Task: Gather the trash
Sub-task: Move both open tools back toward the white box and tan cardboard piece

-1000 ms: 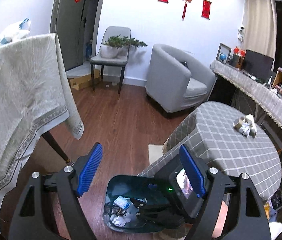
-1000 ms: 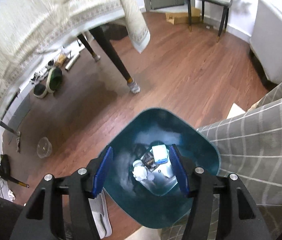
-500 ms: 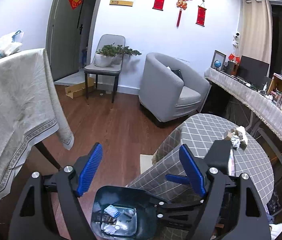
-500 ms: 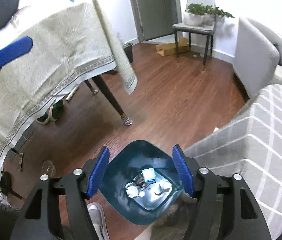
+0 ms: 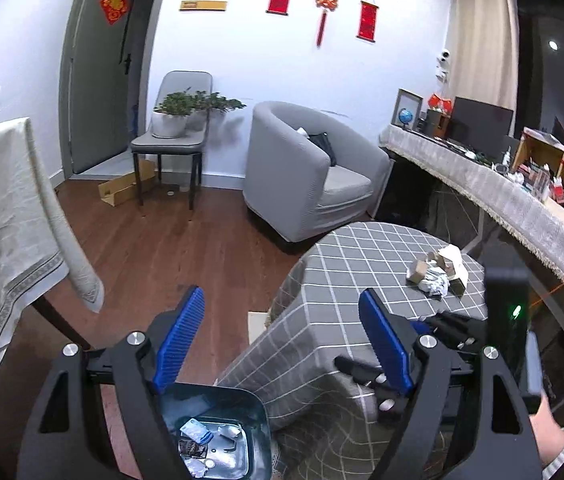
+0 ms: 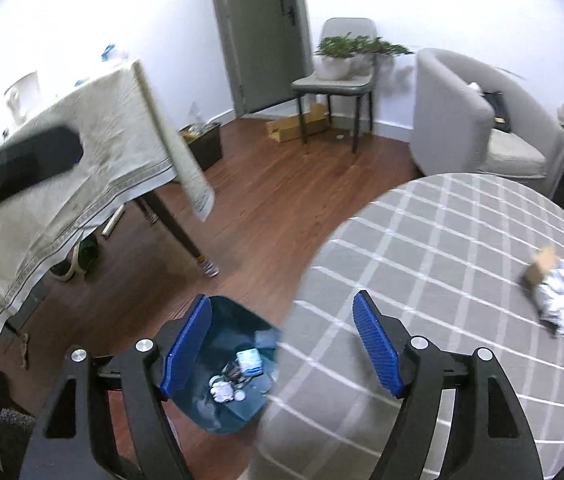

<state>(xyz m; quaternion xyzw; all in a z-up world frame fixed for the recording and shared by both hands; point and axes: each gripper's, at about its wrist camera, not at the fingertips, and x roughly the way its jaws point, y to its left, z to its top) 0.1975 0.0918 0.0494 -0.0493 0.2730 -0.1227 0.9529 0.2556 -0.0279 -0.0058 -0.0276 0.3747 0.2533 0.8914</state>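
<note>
Both grippers are empty and between pickups: the drop into the bin looks done, and the step in hand is the return to the round table for the next piece. The right gripper (image 6: 282,344) has its blue pads wide apart with nothing between them; its jaws have just been opening, and it hangs over the near edge of the checked table (image 6: 442,240). The left gripper (image 5: 282,340) also stands wide open and holds nothing, poised over the table's near edge beside the bin. The teal trash bin (image 6: 218,412) sits on the wood floor, tucked against the near edge of the table, and already holds several scraps: a pale blue packet, crumpled white paper and a dark wrapper. The remaining trash pile (image 5: 438,274) lies on the tablecloth towards the far right edge, well apart from both grippers: a crumpled white-and-blue wad with small brown cardboard pieces touching it and a white sheet just behind. The next move, as I judge it, calls for a reach across the table to that heap, with the pads set either side of one piece. The crumpled wad looks soft and should compress easily; the flat cardboard bits may be harder to pinch off the cloth.
</note>
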